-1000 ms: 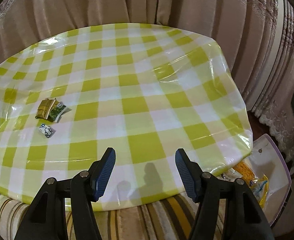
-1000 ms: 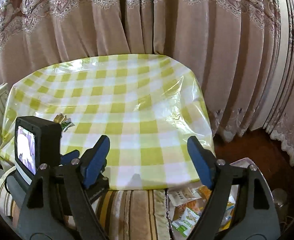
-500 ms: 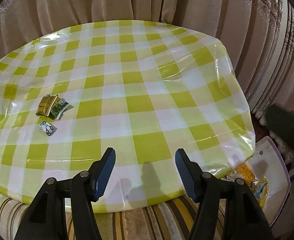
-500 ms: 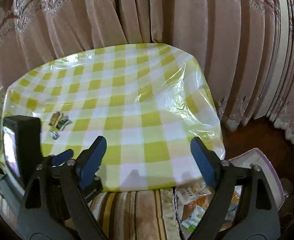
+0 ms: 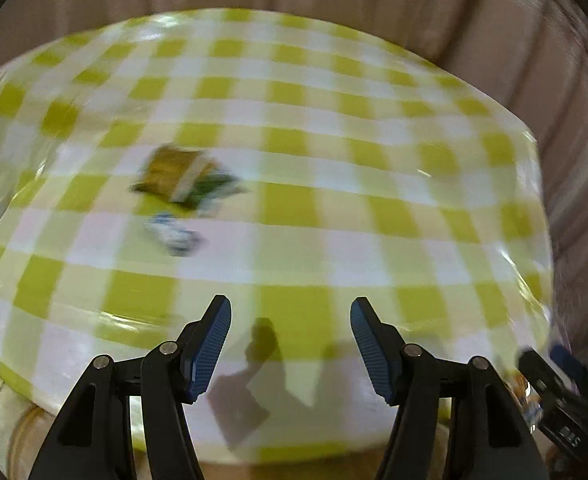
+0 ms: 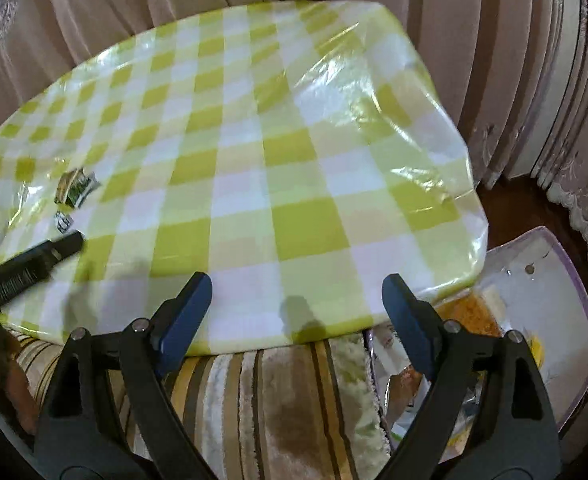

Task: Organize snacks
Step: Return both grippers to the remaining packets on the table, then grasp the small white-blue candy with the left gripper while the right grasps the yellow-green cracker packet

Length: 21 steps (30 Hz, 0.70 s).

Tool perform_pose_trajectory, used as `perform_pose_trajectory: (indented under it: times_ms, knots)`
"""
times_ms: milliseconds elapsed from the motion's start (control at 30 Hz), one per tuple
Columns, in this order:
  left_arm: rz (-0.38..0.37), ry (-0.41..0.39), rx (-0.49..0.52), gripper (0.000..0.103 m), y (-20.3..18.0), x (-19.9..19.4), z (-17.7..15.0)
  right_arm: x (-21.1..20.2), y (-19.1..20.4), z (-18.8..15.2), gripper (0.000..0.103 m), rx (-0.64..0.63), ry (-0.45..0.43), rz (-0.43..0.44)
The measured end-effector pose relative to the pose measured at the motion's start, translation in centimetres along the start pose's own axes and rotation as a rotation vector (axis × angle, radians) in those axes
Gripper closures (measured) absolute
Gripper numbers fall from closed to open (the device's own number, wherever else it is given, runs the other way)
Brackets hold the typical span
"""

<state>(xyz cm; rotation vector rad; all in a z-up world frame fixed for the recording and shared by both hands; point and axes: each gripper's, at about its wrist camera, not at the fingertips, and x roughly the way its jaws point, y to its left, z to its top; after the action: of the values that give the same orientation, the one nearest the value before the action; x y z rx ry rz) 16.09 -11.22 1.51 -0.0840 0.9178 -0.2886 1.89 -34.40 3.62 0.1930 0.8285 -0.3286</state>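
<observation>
While both grippers hang over the checked table point(image 6: 294, 152), the left gripper point(image 5: 290, 340) is half open and empty, the right gripper point(image 6: 297, 304) has just opened wide, also empty, and the snack packets point(image 5: 182, 180) lie left of the left picture's middle.

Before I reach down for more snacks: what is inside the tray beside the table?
Inside the white tray lie snack packets, one orange. Its far end is bare. The right claw and table edge cover the rest.

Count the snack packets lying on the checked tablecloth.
3: a gold foil packet and a green-and-white packet overlapping near the cloth's left edge, and a small blue-and-white wrapped sweet just nearer the camera. More snacks sit in the white tray beside the table.
</observation>
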Motion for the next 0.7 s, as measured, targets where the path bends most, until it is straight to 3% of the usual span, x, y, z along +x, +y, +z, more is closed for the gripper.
perform_pose_trajectory:
  times_ms: [100, 233, 333, 500, 700]
  knots:
    - [0.001, 0.017, -0.112, 0.043, 4.3, 1.1, 1.2, 0.3, 0.5, -0.2, 0.015, -0.022, 0.011, -0.011]
    - [-0.026, 0.042, -0.206, 0.055, 7.8, 2.7, 2.3, 1.1, 1.9, -0.3, 0.015, -0.074, 0.032, -0.016]
    - [-0.047, 0.048, -0.226, 0.057, 8.7, 3.3, 3.1, 1.4, 2.7, -0.1, 0.015, -0.099, 0.034, -0.014]
    - [-0.074, -0.017, -0.246, 0.057, 10.3, 3.4, 5.8, 1.7, 4.5, 0.7, 0.015, -0.134, 0.022, 0.001]
    - [-0.058, 0.014, -0.285, 0.057, 12.3, 4.8, 6.7, 2.4, 7.3, 1.9, 0.015, -0.193, -0.002, 0.026]
